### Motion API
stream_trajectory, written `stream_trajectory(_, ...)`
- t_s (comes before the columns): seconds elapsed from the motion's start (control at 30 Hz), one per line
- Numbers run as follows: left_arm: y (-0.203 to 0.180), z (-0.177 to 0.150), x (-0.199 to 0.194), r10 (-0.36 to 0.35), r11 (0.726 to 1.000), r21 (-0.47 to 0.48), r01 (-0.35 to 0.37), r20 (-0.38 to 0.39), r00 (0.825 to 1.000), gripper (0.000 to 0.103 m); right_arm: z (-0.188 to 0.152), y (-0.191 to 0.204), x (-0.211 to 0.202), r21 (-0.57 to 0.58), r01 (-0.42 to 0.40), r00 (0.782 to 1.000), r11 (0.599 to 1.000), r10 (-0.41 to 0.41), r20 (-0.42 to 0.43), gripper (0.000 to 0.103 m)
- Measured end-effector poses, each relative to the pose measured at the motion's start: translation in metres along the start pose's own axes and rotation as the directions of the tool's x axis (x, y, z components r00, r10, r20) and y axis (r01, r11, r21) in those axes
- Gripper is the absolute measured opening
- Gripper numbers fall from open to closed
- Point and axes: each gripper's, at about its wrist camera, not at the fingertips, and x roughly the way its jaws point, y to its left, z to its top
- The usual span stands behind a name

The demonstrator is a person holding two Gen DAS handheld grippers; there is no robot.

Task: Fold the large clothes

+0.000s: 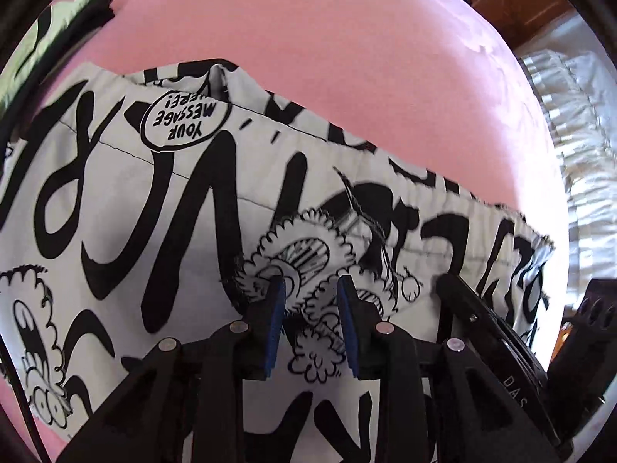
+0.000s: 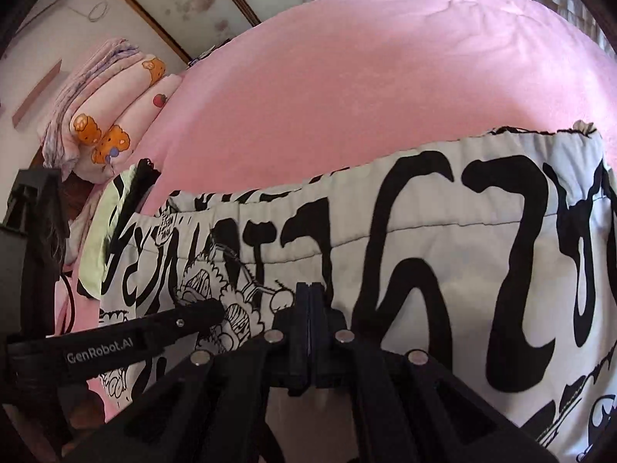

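A large white garment with black graffiti lettering and cartoon prints (image 1: 162,208) lies spread on a pink bed (image 1: 327,58); it also shows in the right wrist view (image 2: 443,239). Its elastic waistband runs along the far edge. My left gripper (image 1: 310,289) is open, its blue-padded fingers just above the fabric near a cartoon print. My right gripper (image 2: 309,289) is shut over the garment, with no cloth visible between the fingers. The right gripper's body (image 1: 497,332) shows to the right in the left wrist view, and the left gripper's arm (image 2: 154,332) shows to the left in the right wrist view.
A light-green and black garment (image 1: 58,31) lies at the bed's far left, also in the right wrist view (image 2: 115,223). Folded pink quilts with bear prints (image 2: 115,115) sit by the wall. White ruffled bedding (image 1: 570,123) lies off the bed's right side.
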Motion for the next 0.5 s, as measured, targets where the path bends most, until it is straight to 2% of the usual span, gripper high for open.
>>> stream_trajectory(0.13, 0.028, 0.007, -0.003, -0.114, 0.988, -0.102, 0.114, 0.013, 0.993, 0.026, 0.006, -0.021, -0.012, -0.012, -0.024, 0.999, 1.000, 0.024, 0.037, 0.000)
stream_trajectory(0.23, 0.041, 0.010, -0.011, -0.119, 0.985, -0.115, 0.126, 0.063, 0.991, 0.025, 0.009, -0.036, -0.027, -0.013, 0.011, 0.997, 1.000, -0.010, 0.075, 0.000)
stream_trajectory(0.33, 0.046, 0.011, -0.018, -0.080, 0.991, -0.099, 0.091, 0.110, 0.991, 0.025, 0.013, -0.053, -0.037, -0.022, 0.059, 0.994, 0.998, -0.057, 0.089, 0.000)
stream_trajectory(0.43, 0.053, 0.015, -0.021, 0.002, 0.997, -0.082, 0.009, 0.138, 0.990, 0.025, 0.017, -0.072, -0.042, 0.003, 0.090, 0.991, 0.996, -0.090, 0.097, 0.000)
stream_trajectory(0.5, 0.059, 0.024, -0.028, 0.108, 0.992, -0.086, -0.096, 0.153, 0.982, 0.025, 0.017, -0.087, -0.046, 0.033, 0.236, 0.965, 0.971, -0.238, 0.108, 0.000)
